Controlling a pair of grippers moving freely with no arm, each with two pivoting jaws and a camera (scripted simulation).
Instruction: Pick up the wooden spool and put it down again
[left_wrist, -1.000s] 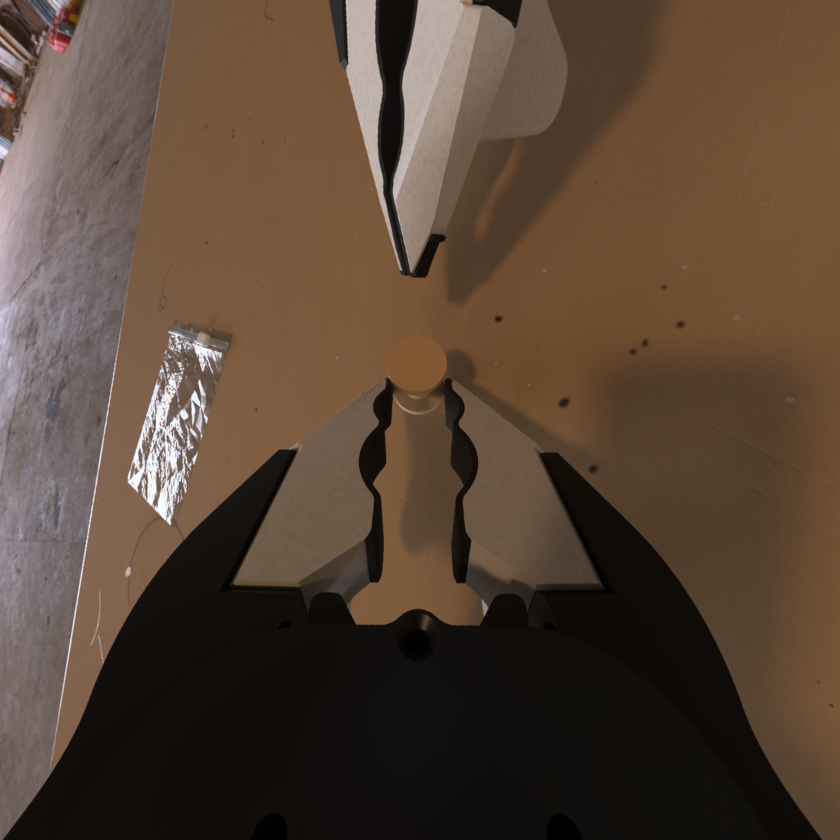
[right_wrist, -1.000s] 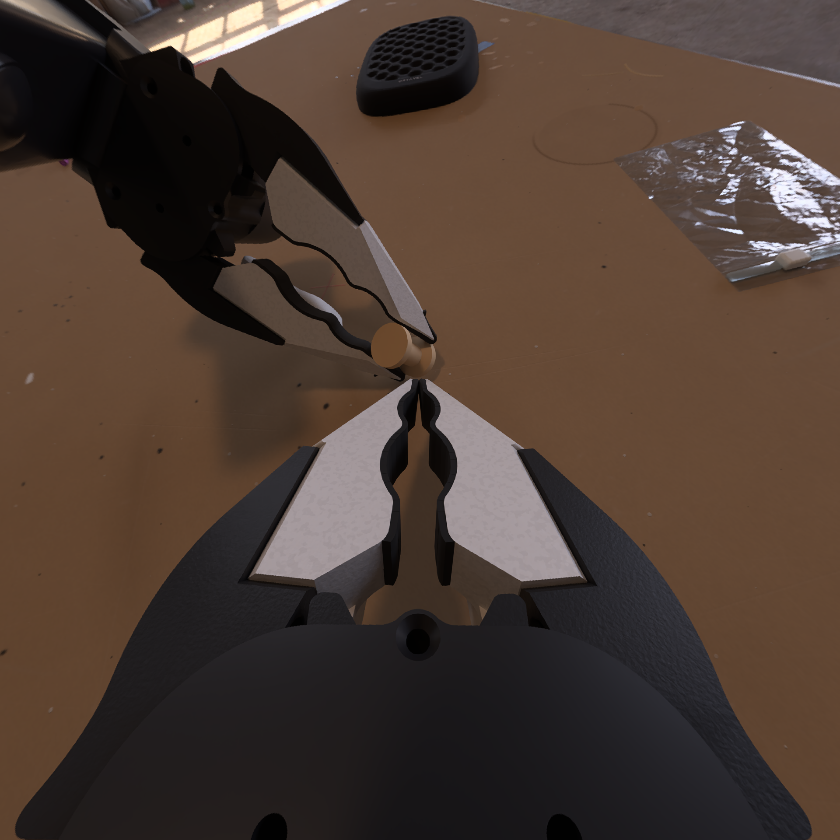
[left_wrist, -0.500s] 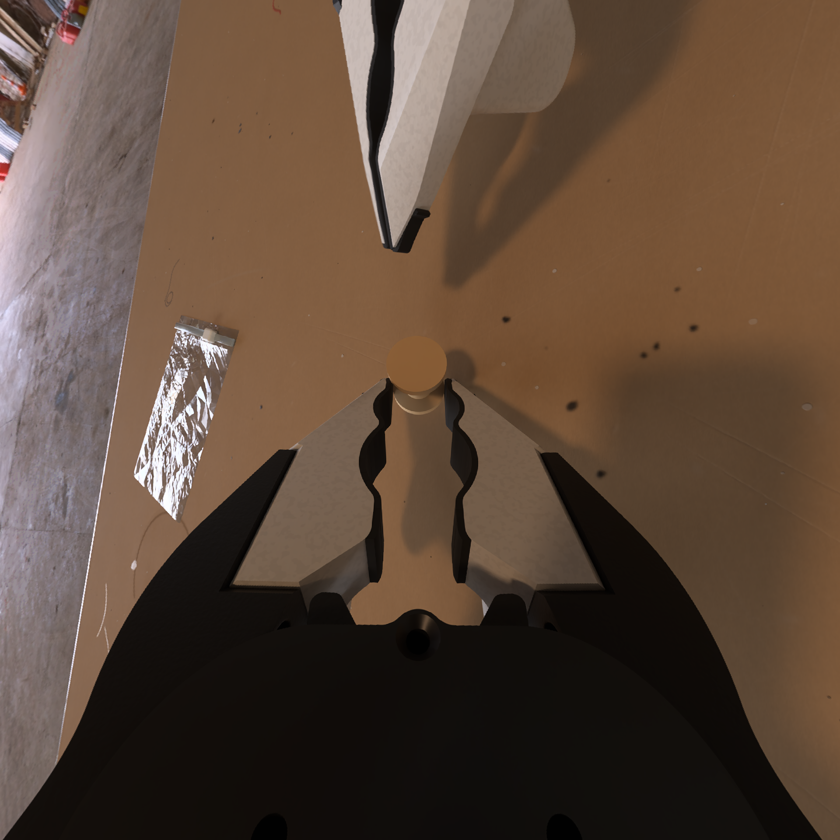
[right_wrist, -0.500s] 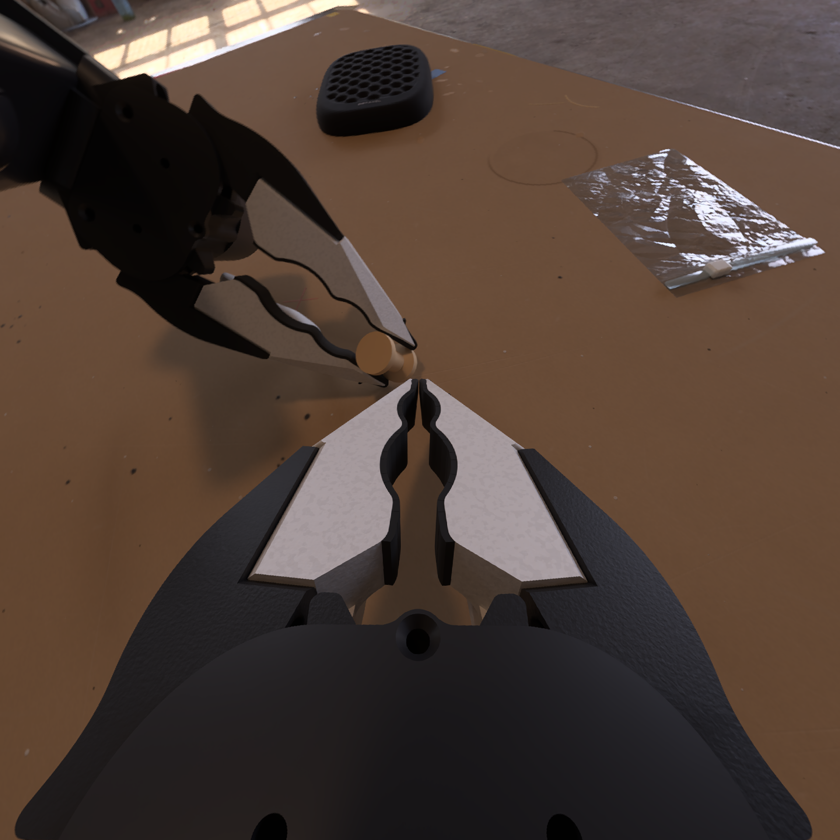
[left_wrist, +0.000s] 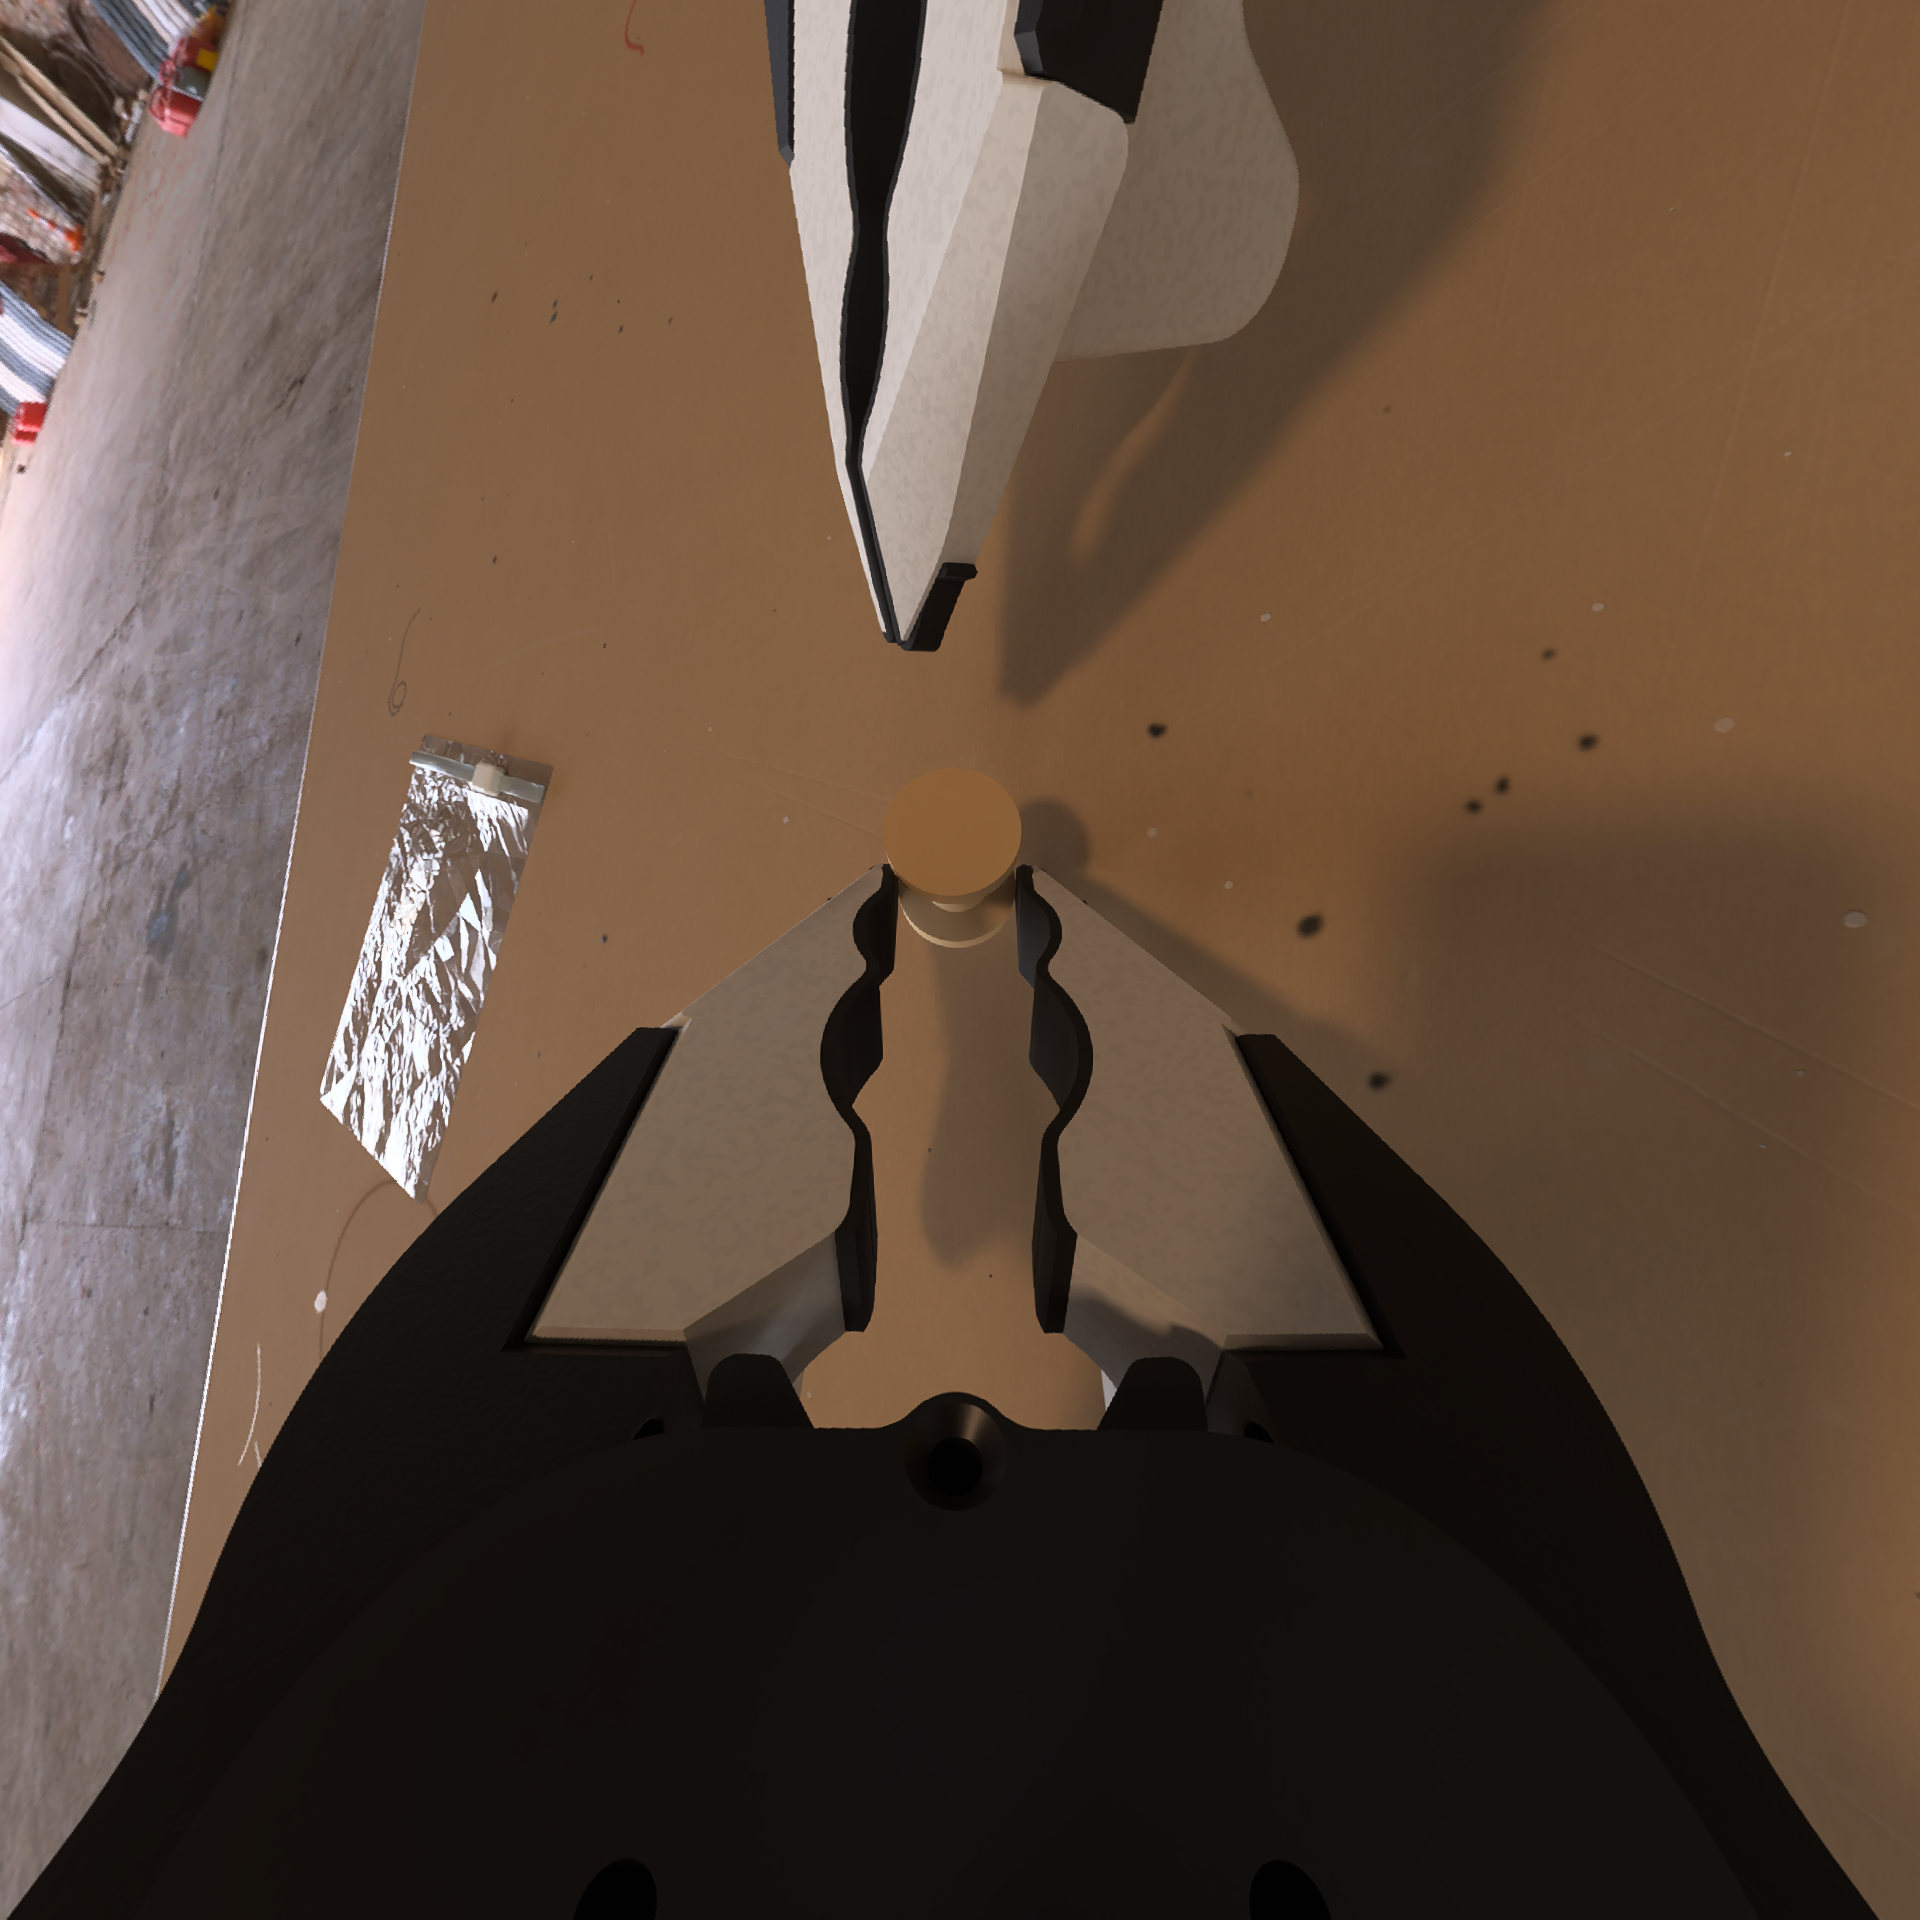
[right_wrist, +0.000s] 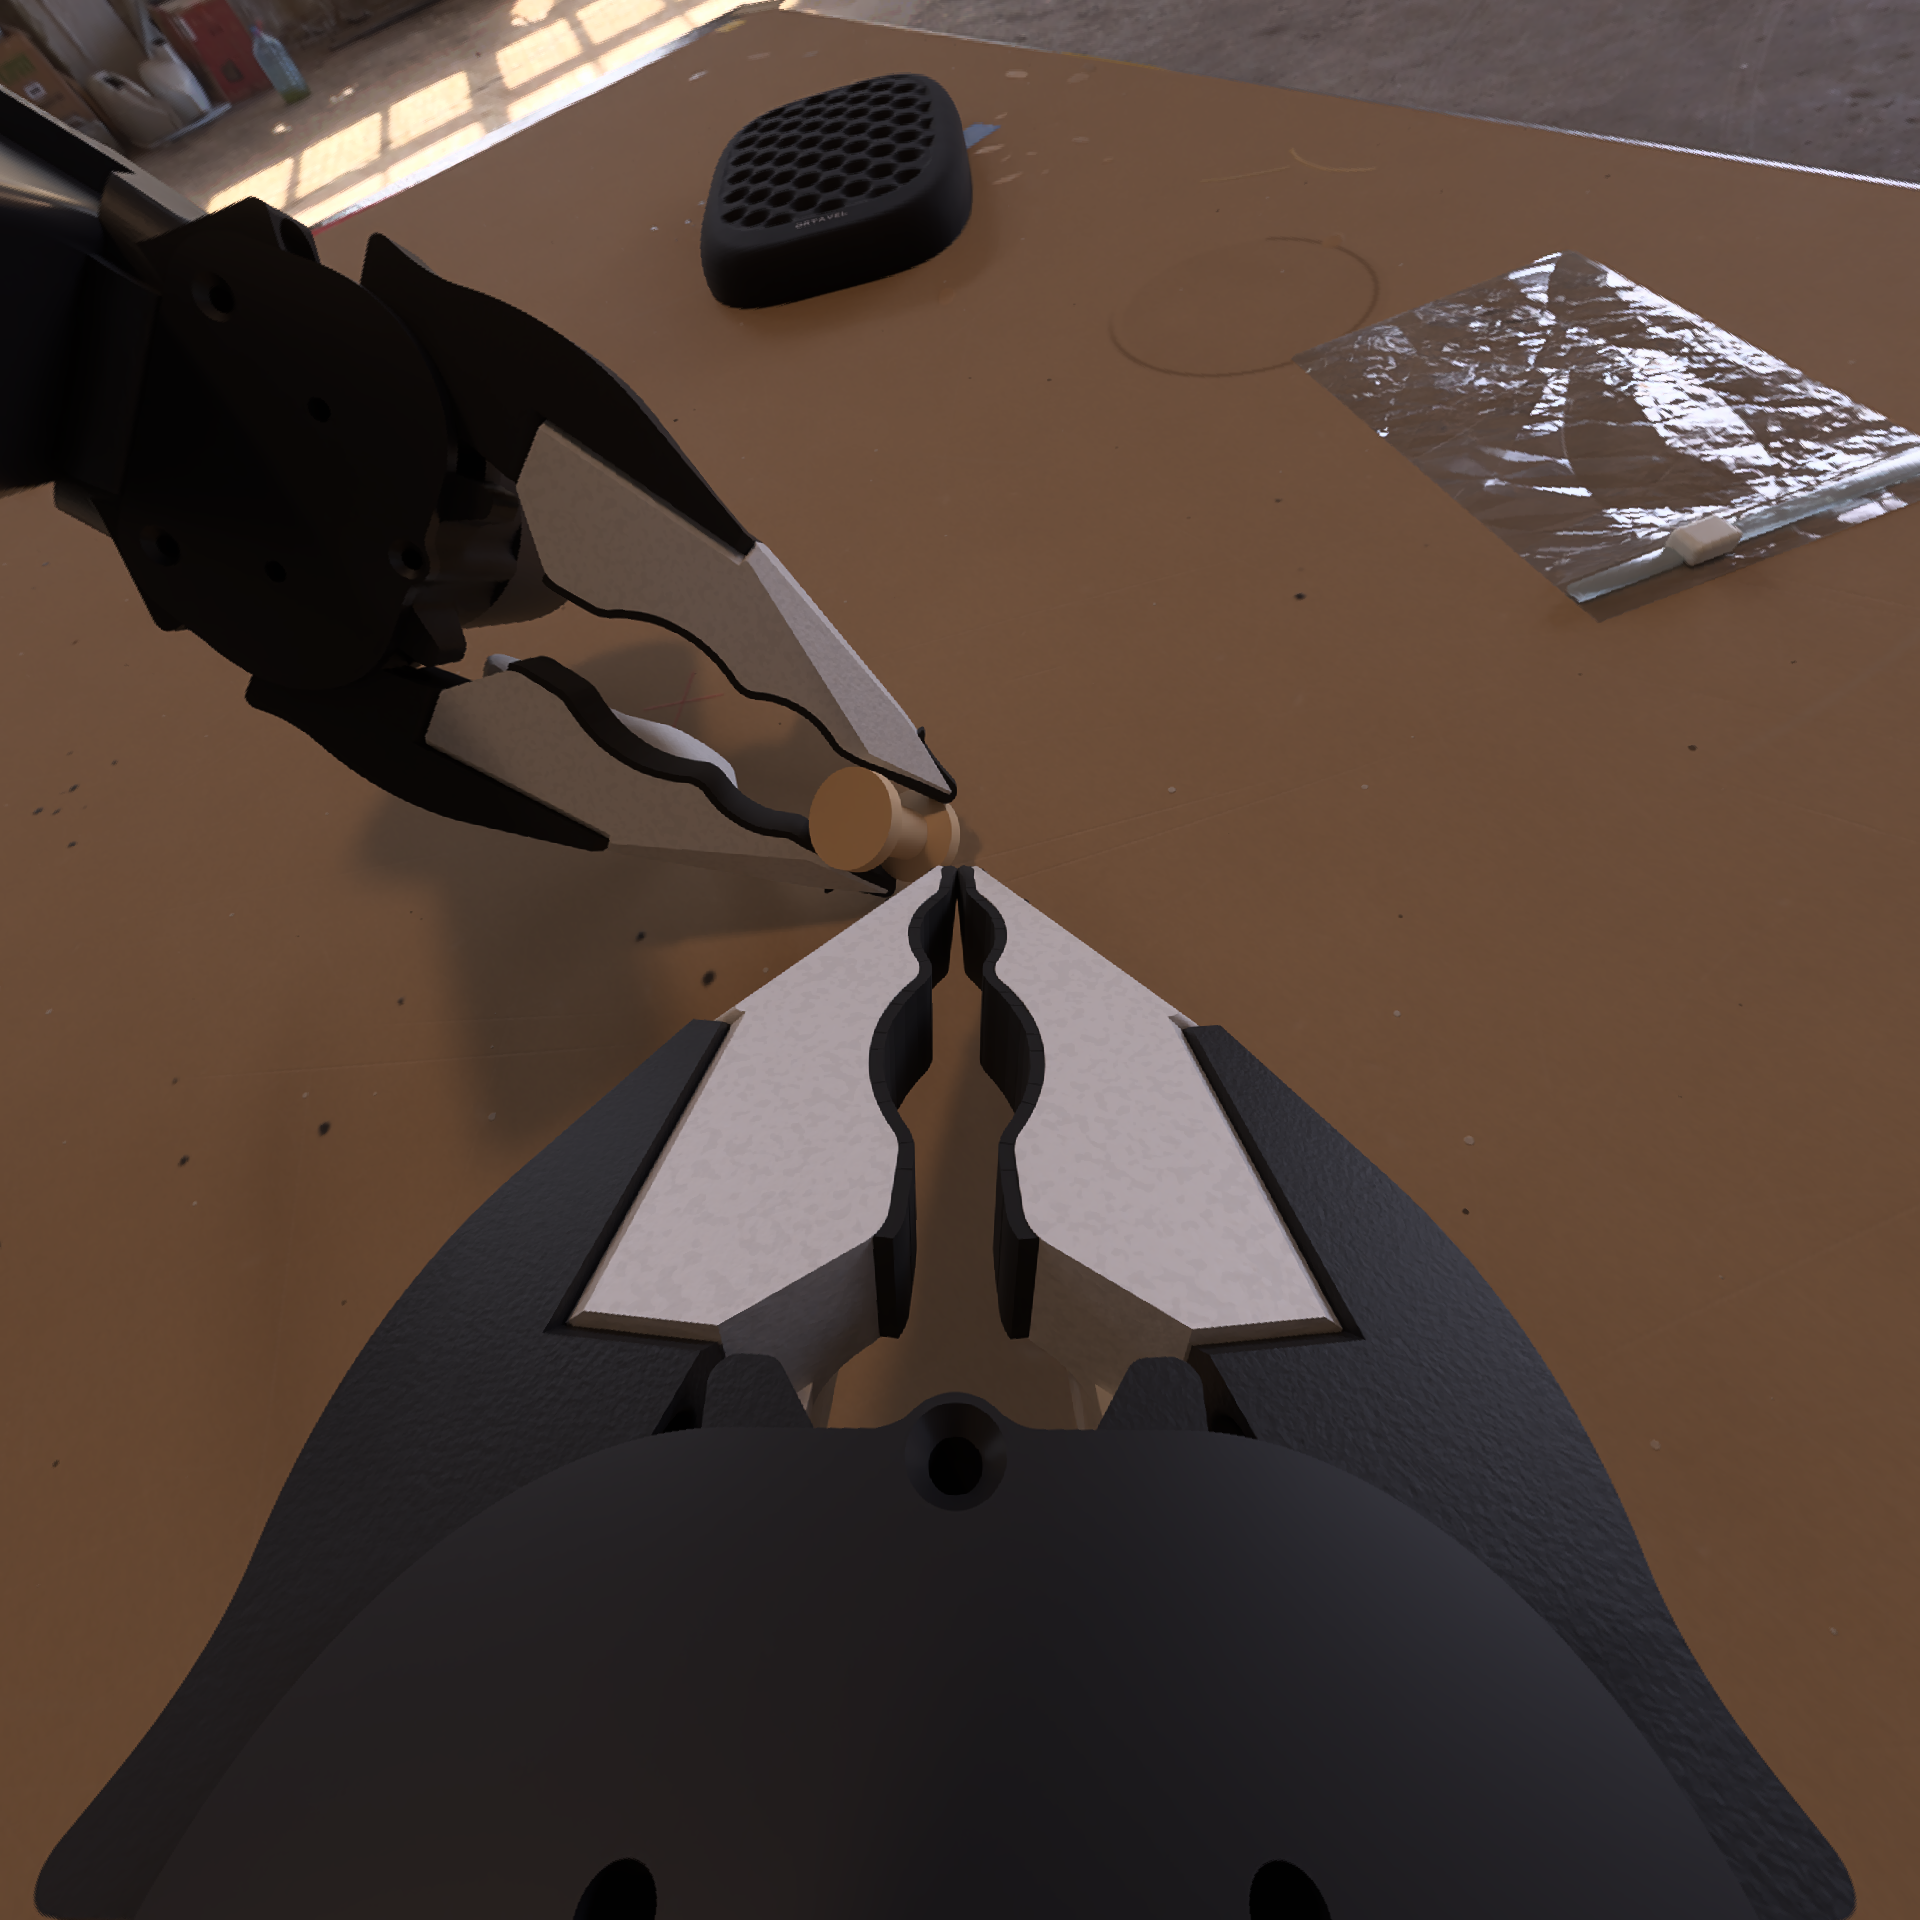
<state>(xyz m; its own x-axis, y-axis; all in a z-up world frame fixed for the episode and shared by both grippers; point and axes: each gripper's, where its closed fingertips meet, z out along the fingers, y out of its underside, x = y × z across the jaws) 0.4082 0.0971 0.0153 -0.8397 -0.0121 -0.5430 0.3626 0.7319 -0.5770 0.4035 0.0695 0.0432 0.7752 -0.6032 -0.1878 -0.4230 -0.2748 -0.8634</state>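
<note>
The small wooden spool (left_wrist: 952, 831) lies on its side between my left gripper's (left_wrist: 953, 883) fingertips, which are shut on its thin middle. In the right wrist view the spool (right_wrist: 873, 821) sits low over the brown table (right_wrist: 1247, 831); I cannot tell whether it touches. My left gripper (right_wrist: 914, 831) reaches in there from the upper left. My right gripper (right_wrist: 957, 878) is shut and empty, its tip just in front of the spool. It also shows in the left wrist view (left_wrist: 920, 623), pointing down at the spool from the far side.
A crinkled silver zip bag (right_wrist: 1621, 416) lies at the right, also seen left of the spool in the left wrist view (left_wrist: 436, 956). A black honeycomb-patterned object (right_wrist: 842, 192) sits at the far side. The table edge (left_wrist: 301, 883) and grey floor lie beyond the bag.
My left gripper keeps its hold on the spool. My right gripper's tip drew back a little, then came closer to the spool again. The right wrist view has shifted slightly.
</note>
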